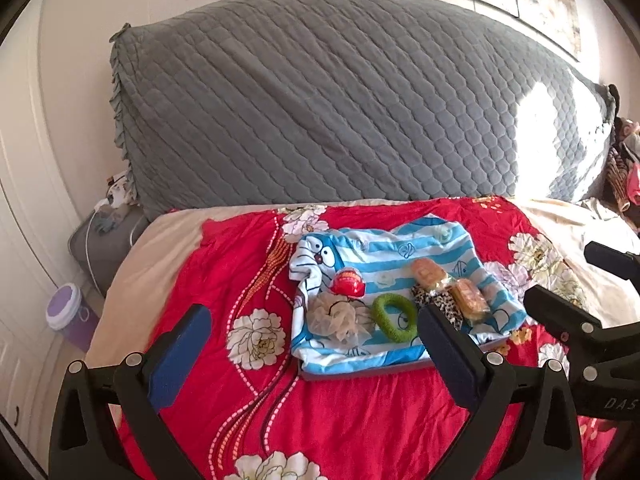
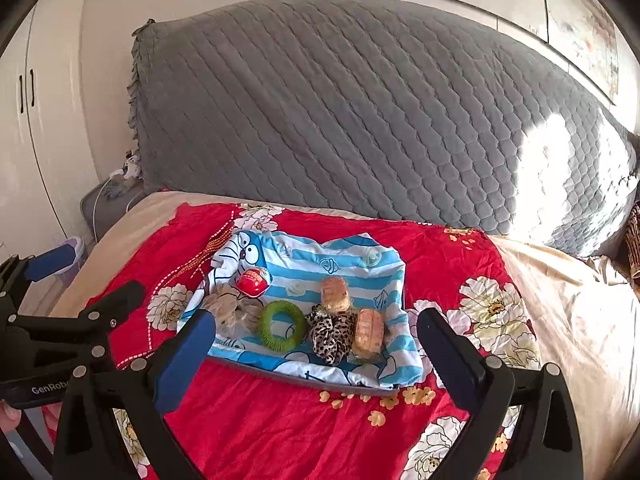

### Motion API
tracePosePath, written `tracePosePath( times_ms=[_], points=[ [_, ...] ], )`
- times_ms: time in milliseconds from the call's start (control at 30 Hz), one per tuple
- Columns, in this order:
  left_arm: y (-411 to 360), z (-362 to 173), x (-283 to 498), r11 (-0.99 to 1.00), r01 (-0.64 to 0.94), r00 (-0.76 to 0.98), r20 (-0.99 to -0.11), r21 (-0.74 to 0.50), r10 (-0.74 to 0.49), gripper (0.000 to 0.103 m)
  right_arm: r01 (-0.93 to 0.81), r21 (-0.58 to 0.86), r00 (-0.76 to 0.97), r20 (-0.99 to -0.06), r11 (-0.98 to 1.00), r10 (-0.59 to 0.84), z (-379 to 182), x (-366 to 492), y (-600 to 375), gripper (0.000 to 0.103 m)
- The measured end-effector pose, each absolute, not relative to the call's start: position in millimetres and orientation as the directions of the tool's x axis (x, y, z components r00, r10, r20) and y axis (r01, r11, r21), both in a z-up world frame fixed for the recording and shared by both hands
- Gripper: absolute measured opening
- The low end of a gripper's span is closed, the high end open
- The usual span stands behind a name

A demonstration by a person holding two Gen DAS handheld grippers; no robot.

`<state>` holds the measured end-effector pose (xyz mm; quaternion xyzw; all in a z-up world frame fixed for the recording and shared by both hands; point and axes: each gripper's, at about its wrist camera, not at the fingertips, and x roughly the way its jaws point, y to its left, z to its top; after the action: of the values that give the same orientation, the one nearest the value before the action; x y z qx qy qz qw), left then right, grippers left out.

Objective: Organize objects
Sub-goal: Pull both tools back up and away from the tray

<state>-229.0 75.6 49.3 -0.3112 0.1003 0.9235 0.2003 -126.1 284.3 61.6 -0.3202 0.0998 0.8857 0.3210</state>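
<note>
My left tool (image 1: 314, 334) and my right tool (image 2: 316, 338) both hover above the bed, angled down toward it, each with its fingers spread as wide as they go and nothing held between them. The things I am sorting lie ahead of both, on a blue-and-white striped cartoon cloth (image 2: 352, 256) that covers a grey-edged tray (image 2: 304, 381) resting on the red floral quilt (image 2: 280, 420).

From my right tool the whole group sits between the two fingers and beyond their tips: a beige mesh puff (image 2: 232, 308) just past the left finger, a red round capsule (image 2: 253, 280) behind it, a green ring (image 2: 282, 322) in the middle, a leopard-print scrunchie (image 2: 330, 334) beside that, and two wrapped pastries, one (image 2: 335, 294) farther back and one (image 2: 370, 334) touching the scrunchie on its right side.

From my left tool the same group lies toward the right finger, which hides part of the scrunchie (image 1: 434, 300); the puff (image 1: 336, 316) and green ring (image 1: 394, 318) show clear of it. My right tool's fingers enter this view at the right edge. A grey quilted headboard cover (image 1: 320, 100) rises behind the bed.
</note>
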Motion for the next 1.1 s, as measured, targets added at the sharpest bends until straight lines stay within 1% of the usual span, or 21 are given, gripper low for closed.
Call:
tracePosePath(
  times_ms=[233,533,700,867,1033,1100],
  points=[
    [63.0,43.9,-219.6,-0.906,-0.42,-0.728,-0.612,0.042,0.309,0.103,-0.628,-0.031,-0.598,-0.619,-0.777,0.508,61.2,-114.8,273.9,0.102],
    [45.1,37.8,-200.0,-0.921,-0.39,-0.752,-0.579,0.007,0.314,0.103,-0.624,-0.016,-0.613,-0.61,-0.781,0.502,54.8,-100.3,260.9,0.102],
    [42.2,27.7,-182.5,-0.921,-0.388,-0.766,-0.566,0.03,0.304,0.103,-0.621,-0.015,-0.611,-0.617,-0.784,0.496,44.4,-90.8,253.7,0.102],
    [36.9,14.3,-170.7,-0.917,-0.4,-0.74,-0.588,-0.005,0.327,0.103,-0.621,-0.016,-0.608,-0.621,-0.784,0.494,30.6,-80.1,246.2,0.102],
    [29.5,-3.2,-162.0,-0.923,-0.385,-0.73,-0.606,-0.017,0.316,0.103,-0.632,-0.013,-0.606,-0.615,-0.775,0.504,18.6,-69.2,240.5,0.102],
    [28.2,-12.7,-158.0,-0.923,-0.386,-0.727,-0.615,-0.004,0.306,0.103,-0.632,-0.014,-0.609,-0.609,-0.775,0.508,12.9,-63.4,237.1,0.102]
  ],
)
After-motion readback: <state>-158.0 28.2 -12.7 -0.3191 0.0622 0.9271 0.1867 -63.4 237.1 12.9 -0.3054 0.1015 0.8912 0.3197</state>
